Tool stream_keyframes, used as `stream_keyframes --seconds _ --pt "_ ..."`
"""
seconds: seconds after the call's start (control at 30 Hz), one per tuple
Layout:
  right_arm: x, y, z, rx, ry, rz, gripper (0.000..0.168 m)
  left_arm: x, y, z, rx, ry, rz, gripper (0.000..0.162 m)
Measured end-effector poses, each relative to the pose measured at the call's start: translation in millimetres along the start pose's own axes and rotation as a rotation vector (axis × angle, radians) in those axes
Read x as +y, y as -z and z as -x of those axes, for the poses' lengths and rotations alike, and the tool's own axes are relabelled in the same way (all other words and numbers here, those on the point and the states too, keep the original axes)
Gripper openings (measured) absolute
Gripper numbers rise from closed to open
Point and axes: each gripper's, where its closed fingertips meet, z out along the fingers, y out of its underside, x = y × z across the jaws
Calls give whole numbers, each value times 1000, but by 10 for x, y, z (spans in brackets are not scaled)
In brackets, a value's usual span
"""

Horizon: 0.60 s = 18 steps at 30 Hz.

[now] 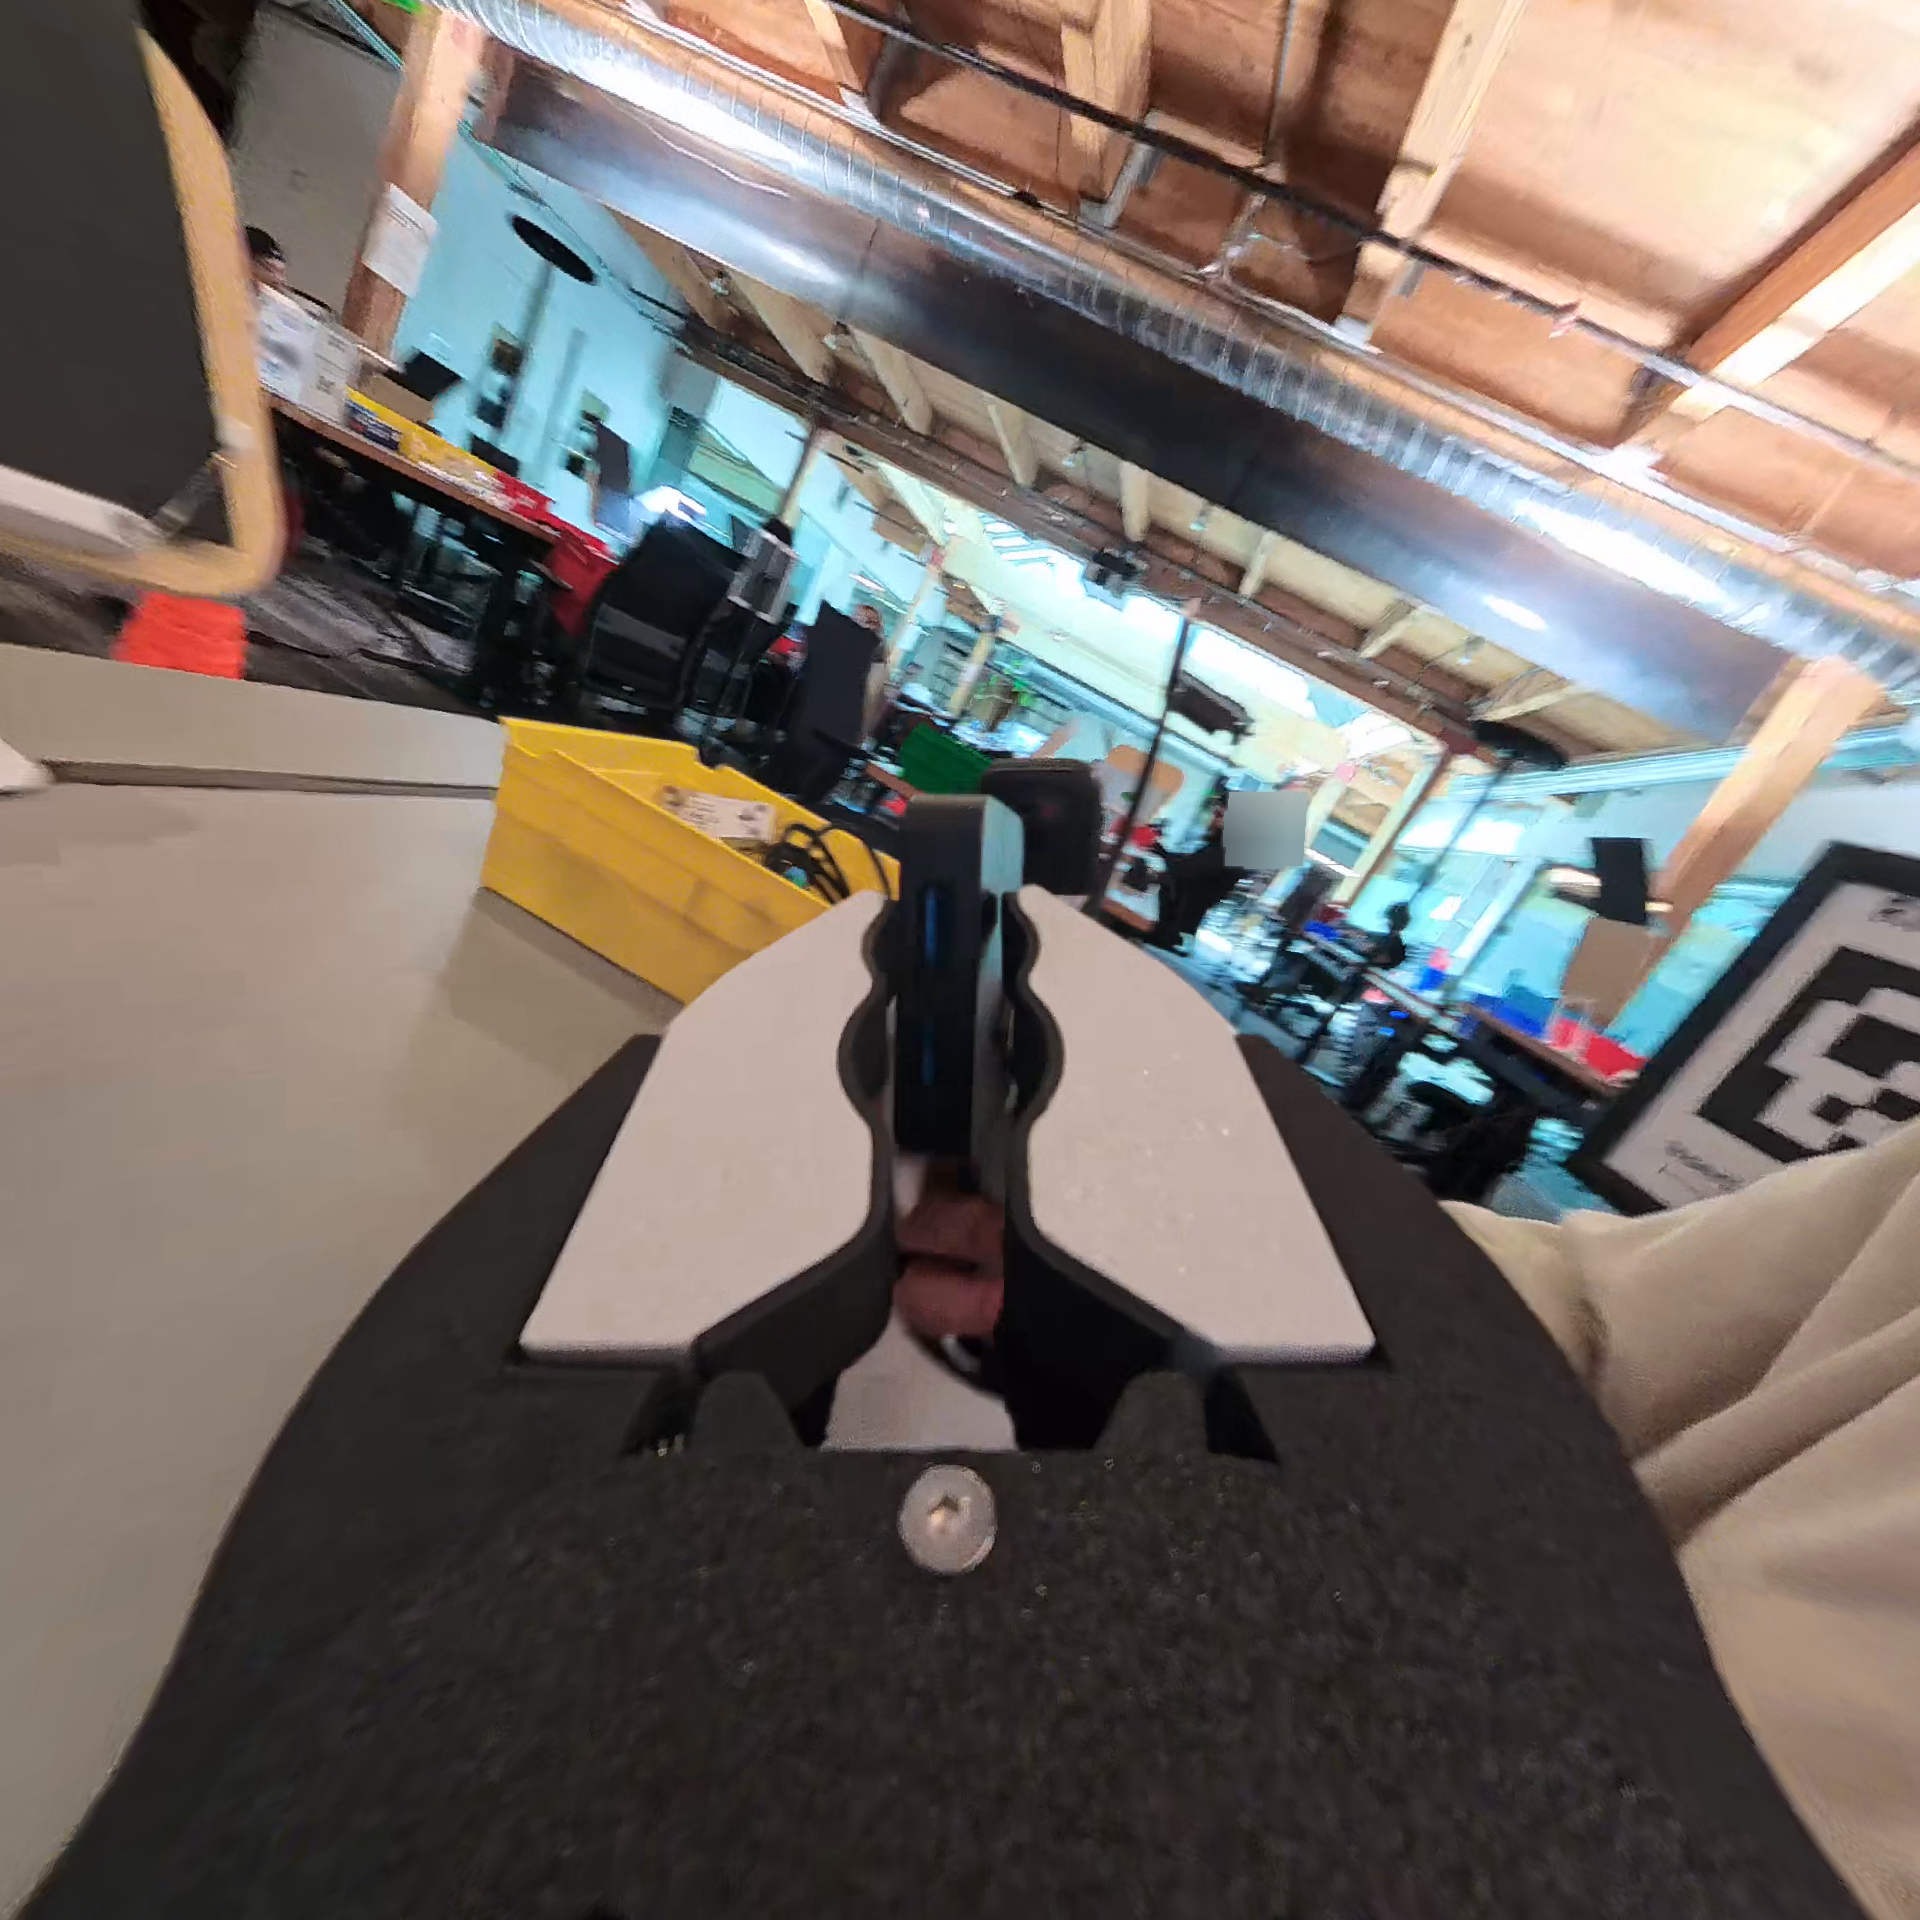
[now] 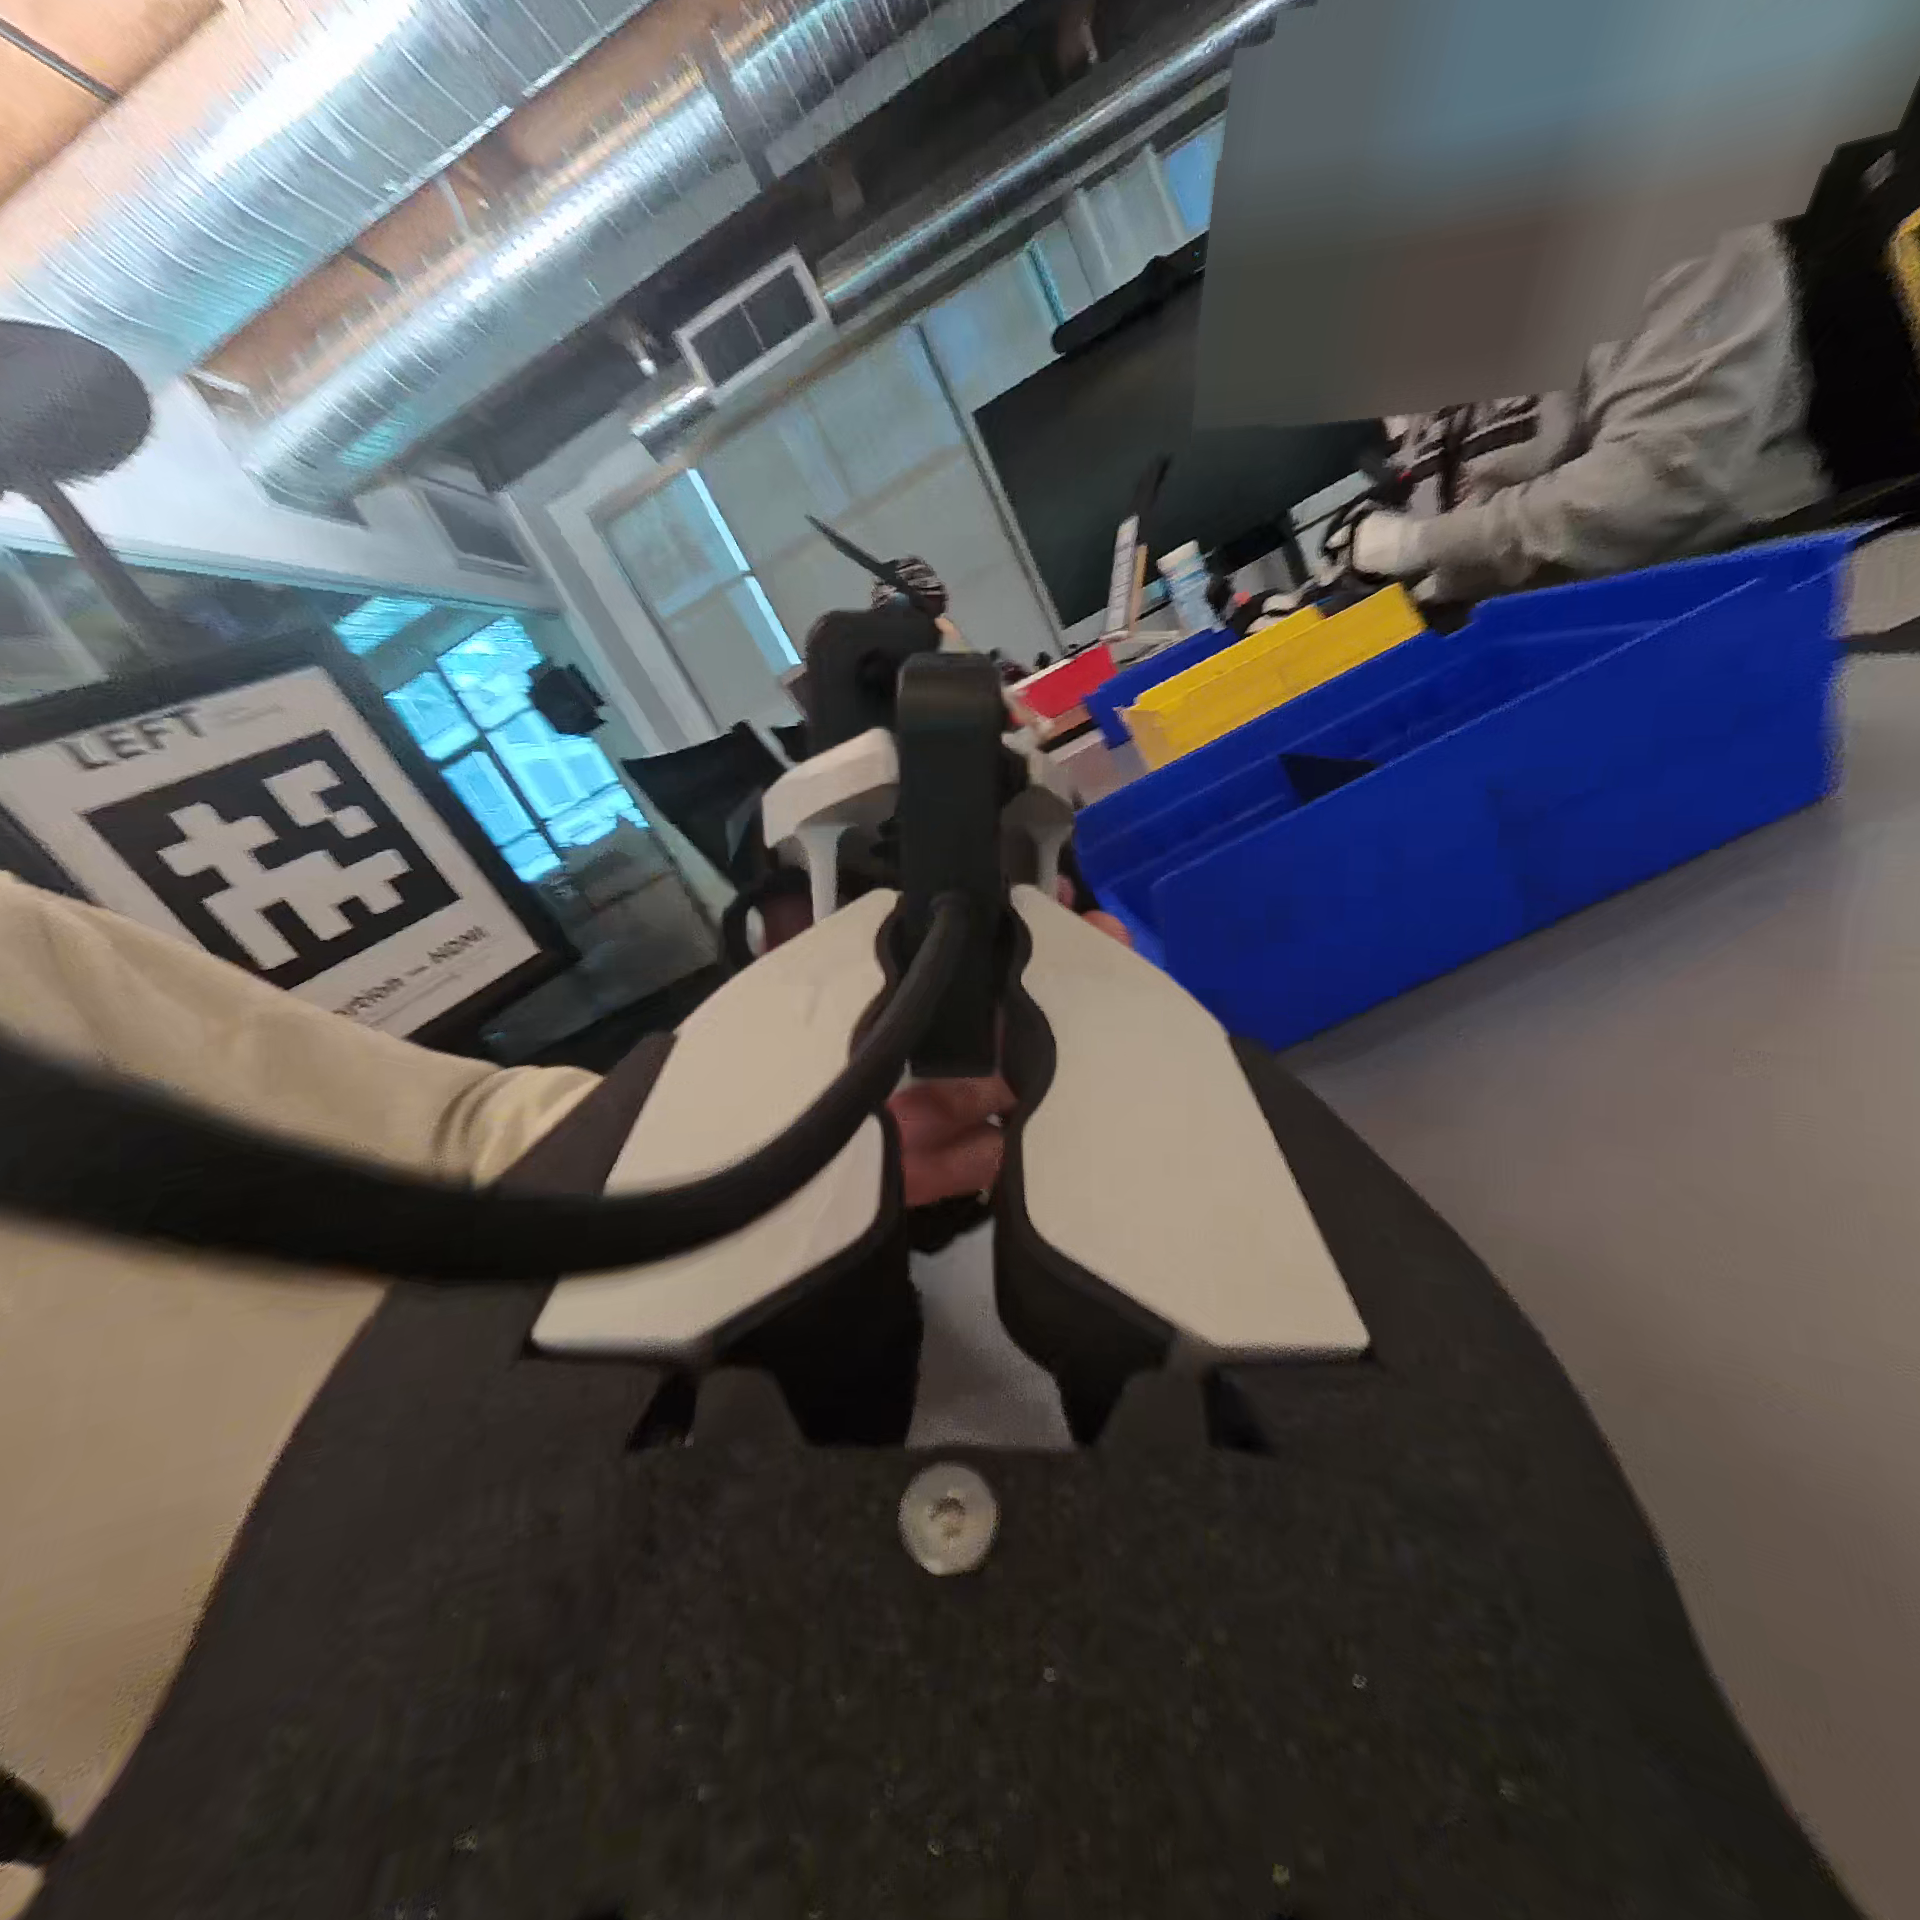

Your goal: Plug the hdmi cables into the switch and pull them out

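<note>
left gripper [image 1: 948, 997]: nearest the lens; jaws pinching a slim black box with a blue strip, which i take for the switch [image 1: 940, 997], held off the desk and stood on edge.
right gripper [image 2: 951, 966]: jaws pinching a black hdmi plug [image 2: 948, 873]; its cable [image 2: 727, 1164] curves out leftward across the left finger.
plug and switch: in the left view a second dark block sits just behind the switch, likely the plug in the other gripper; whether it is seated in a port, i cannot tell.
progress: both parts are gripped and brought together in the air; judged from this, an insertion or a pull is in hand, and i cannot say which.
desk [image 1: 208, 1039]: grey; a yellow bin [image 1: 623, 831] with dark cables inside sits toward its far edge.
right side: a blue bin [image 2: 1455, 831] on the desk near the right gripper, with a yellow bin behind it.
sleeves: cream cloth at the edge of both views.
</note>
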Motion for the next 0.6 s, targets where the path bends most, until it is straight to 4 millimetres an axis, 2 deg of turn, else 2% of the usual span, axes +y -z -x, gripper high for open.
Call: stream_keyframes --seconds 0.1,0.2,0.23,0.3,0.33,0.37,0.4,0.47,0.5,0.6 --pt "-377 365 -136 129 63 -6 14 -44 233 126 -104 -84 31 18" --pt "-938 981 -420 434 267 106 14 160 435 222 -191 -152 159 16" --pt "-1142 1280 -587 590 345 184 14 239 484 239 -217 -173 195 14" --pt "-1562 2010 -963 924 428 345 14 364 531 225 -246 -211 241 11" --pt "-1739 2383 -1158 1072 418 419 14 409 527 197 -248 -228 253 10" --pt "-1816 2696 -1352 1163 349 506 14 447 504 163 -241 -246 266 10" --pt "-1780 2912 -1534 1189 216 599 14 491 472 132 -233 -266 285 9" --pt "-1605 3162 -1857 1206 -23 764 14 615 405 109 -228 -316 348 10" --pt "-1500 3184 -1987 1188 -100 821 14 685 381 110 -232 -347 383 10" --pt "-1165 3024 -2259 1085 -415 851 14 788 340 99 -242 -385 423 10"
